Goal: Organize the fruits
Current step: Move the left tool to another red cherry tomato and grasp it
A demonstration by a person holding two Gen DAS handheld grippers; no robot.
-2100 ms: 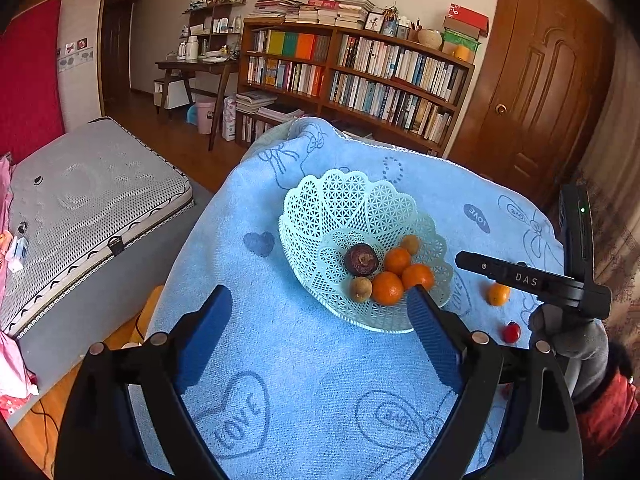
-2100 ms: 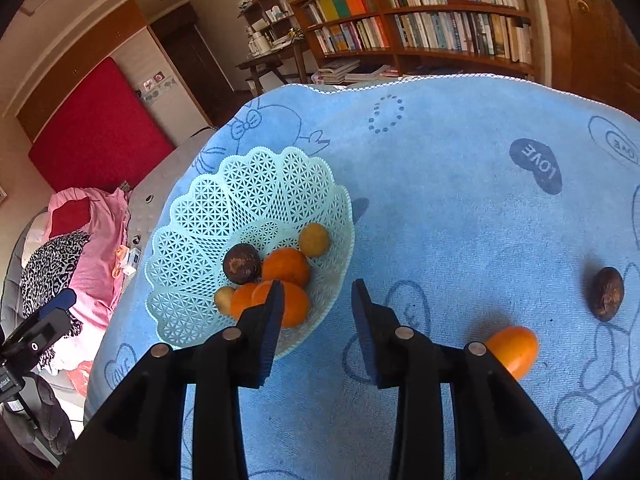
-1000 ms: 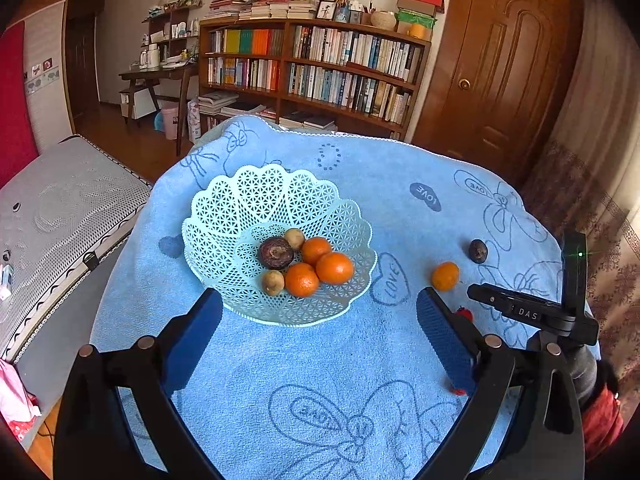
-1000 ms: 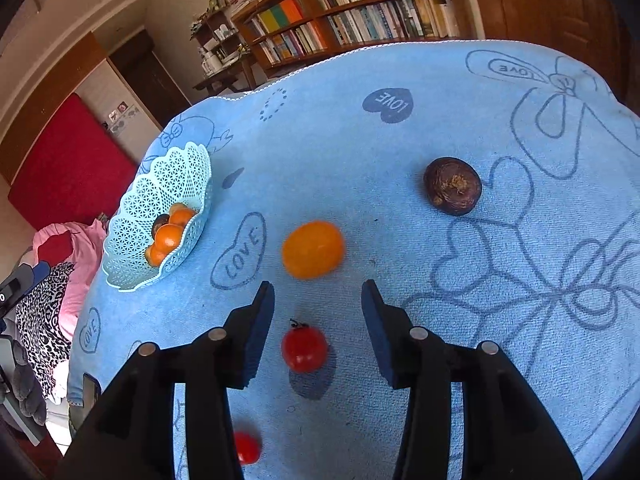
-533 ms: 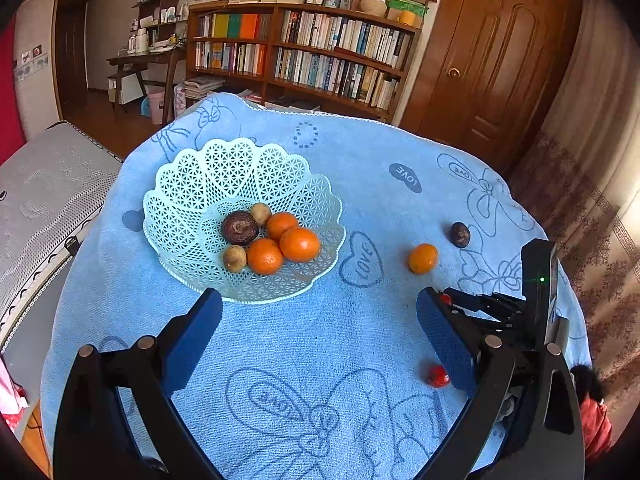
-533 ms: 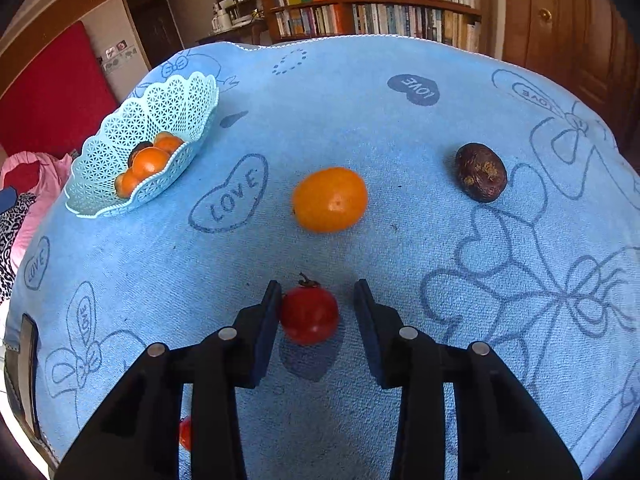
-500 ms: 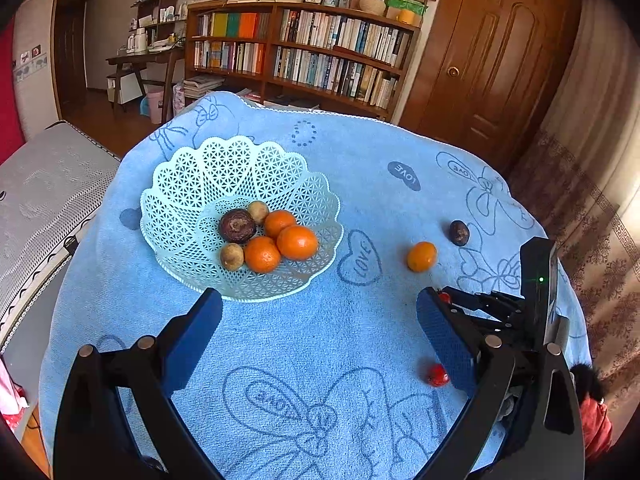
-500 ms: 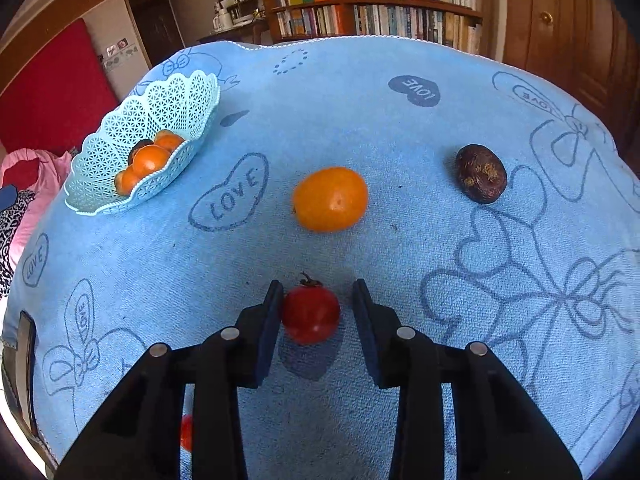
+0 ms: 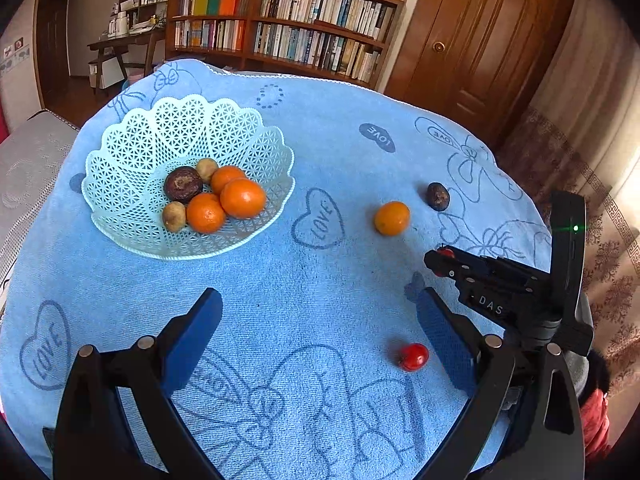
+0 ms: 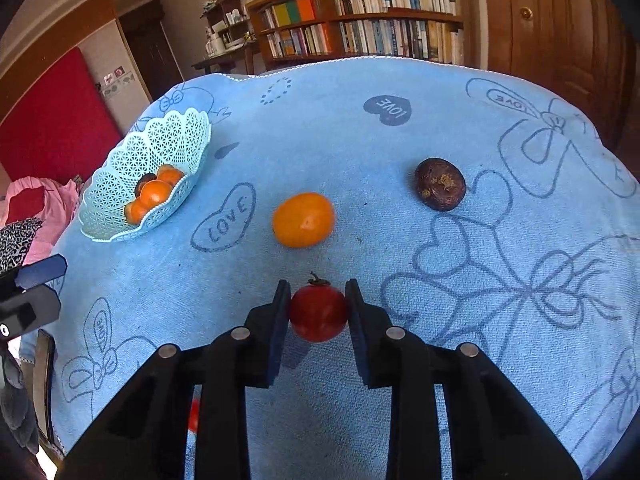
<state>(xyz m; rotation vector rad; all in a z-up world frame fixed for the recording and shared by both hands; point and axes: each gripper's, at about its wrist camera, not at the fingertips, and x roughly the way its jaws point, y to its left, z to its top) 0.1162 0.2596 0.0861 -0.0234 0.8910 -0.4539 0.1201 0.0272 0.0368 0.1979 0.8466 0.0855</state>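
Right now my right gripper [image 10: 318, 304] has its two dark, flat-faced fingers [image 10: 276, 320] pressed against either side of a small, glossy red cherry tomato [image 10: 318, 313] with a dry curled stem on top; the fruit sits low over the fuzzy blue terry tablecloth [image 10: 400, 240], printed with dark "LOVE" hearts and outlined bows. Whether the tomato still touches the cloth I cannot tell.

My left gripper [image 9: 316, 344] hangs with its blue-padded fingers [image 9: 192, 332] spread wide and nothing between them.

Taking the pale mint plastic lattice basket [image 9: 132, 152] with its scalloped rim as my landmark: inside it lie three dimpled orange tangerines [image 9: 242, 197], one wrinkled, dark brown-purple round fruit [image 9: 183, 184] and two small, dull tan fruits [image 9: 174, 216], all bunched together and touching. To the right of the basket, well apart from it on the cloth, rests a smooth oval orange citrus fruit [image 10: 303, 219]. Farther right of that, still farther from the basket, sits a second rough, dark brown round fruit [image 10: 440, 184]. The clamped tomato is nearer to me than the orange fruit, also right of the basket. Another shiny red cherry tomato [image 9: 413, 357] lies on the cloth far from the basket, just beside my left gripper's right finger.
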